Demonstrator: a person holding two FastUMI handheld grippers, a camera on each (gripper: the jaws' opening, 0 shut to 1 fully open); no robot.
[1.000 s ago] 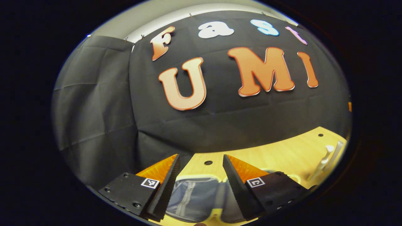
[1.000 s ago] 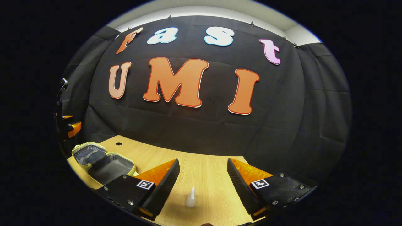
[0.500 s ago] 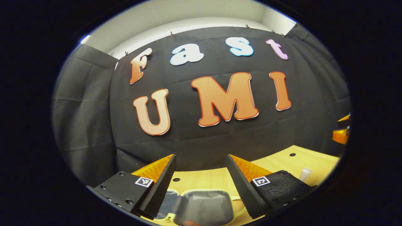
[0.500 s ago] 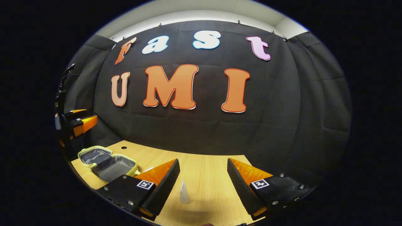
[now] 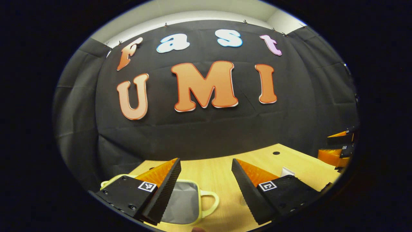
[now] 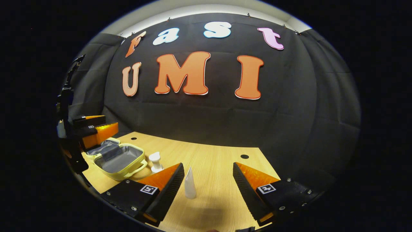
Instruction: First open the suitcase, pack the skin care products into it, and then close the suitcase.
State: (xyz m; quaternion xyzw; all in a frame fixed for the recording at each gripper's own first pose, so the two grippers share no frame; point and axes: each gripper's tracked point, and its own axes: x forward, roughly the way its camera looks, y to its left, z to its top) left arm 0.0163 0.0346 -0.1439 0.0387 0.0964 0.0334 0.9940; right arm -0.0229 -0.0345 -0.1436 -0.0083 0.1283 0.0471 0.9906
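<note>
On the desk [image 6: 219,167] our suitcase [image 6: 117,159] lay open near its left edge. Our right gripper [image 6: 208,183], fingers wide and empty, faced the upright tube [image 6: 190,184]; our left gripper [image 5: 206,187] gaped too.

left gripper [image 5: 206,190], black screwed mounts, square coded tags; right gripper [image 6: 208,190], serrated wedge fingers

No readable text anywhere. Square coded markers [image 5: 147,186] sit on finger mounts (patterns, not letters). Tube [image 6: 190,187] and bottle [image 6: 156,161] labels are too small to read.
</note>
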